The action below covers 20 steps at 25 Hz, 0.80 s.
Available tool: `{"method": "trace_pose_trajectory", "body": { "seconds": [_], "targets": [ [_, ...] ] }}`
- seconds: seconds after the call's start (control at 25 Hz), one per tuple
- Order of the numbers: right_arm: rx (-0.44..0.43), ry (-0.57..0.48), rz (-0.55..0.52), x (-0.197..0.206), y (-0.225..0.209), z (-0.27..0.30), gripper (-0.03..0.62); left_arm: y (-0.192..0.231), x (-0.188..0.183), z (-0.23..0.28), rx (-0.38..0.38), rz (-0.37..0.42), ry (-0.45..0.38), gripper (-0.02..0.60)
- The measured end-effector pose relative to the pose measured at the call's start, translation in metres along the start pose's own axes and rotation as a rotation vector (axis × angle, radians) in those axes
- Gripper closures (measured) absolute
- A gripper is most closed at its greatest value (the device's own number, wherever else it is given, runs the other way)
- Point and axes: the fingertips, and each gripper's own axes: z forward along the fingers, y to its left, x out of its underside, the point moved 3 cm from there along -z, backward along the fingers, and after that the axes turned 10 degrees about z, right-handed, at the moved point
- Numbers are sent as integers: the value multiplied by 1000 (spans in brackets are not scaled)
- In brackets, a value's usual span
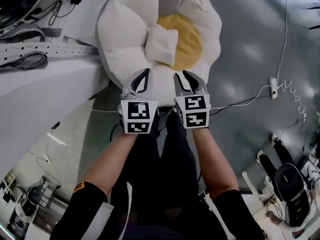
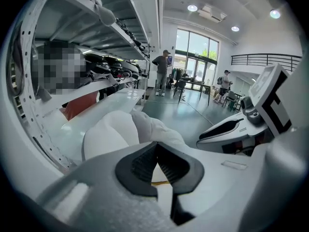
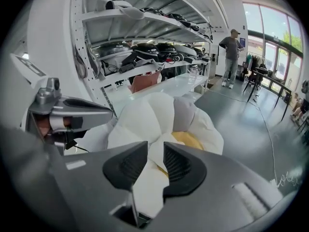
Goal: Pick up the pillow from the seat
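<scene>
The flower pillow [image 1: 125, 29] lies just ahead and hides its seat. My right gripper [image 1: 186, 76] is spread, my left gripper [image 1: 142, 75] pressed together. I'd open the left too, then pinch a near petal deeply with each.

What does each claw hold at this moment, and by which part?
Nothing. The left claw is shut and empty; the right claw is open near the pillow.
</scene>
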Motion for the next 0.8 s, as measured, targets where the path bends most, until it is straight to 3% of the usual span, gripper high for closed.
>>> {"method": "trace_pose_trajectory", "body": {
  "seconds": [0.8],
  "targets": [
    [-99, 91, -38, 82, -65, 163, 448, -2, 114, 133, -133, -128, 52, 577]
  ]
}}
